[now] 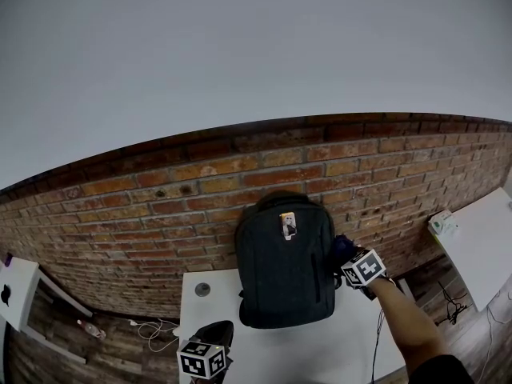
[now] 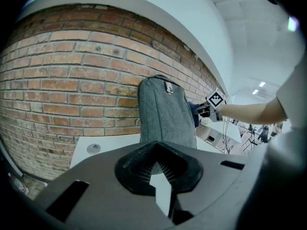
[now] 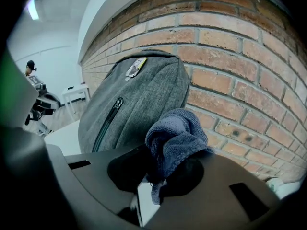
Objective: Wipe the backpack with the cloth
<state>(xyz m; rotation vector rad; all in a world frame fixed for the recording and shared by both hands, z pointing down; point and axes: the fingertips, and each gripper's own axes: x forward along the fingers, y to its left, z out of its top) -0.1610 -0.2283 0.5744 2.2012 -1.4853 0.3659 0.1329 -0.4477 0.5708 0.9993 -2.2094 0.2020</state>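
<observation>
Our right hand-held gripper [image 1: 344, 256] pinches the blue cloth [image 3: 178, 137] tight. The grey backpack [image 1: 284, 269] stands tall on the white surface [image 1: 210, 298], right in front of the brick wall [image 1: 160, 206]. It is just to the left of the cloth, so of our 2 hands the right is nearer. We cannot tell if cloth and backpack touch. Our left hand-held gripper [image 1: 212, 338] hangs low in front, jaws a little apart, holding nothing.

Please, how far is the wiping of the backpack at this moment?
Done: the right gripper is shut on the cloth. In hand: the cloth is at the backpack's right side. Left: wiping itself; no wiped area can be told apart yet. The left gripper hangs low, open and empty.
</observation>
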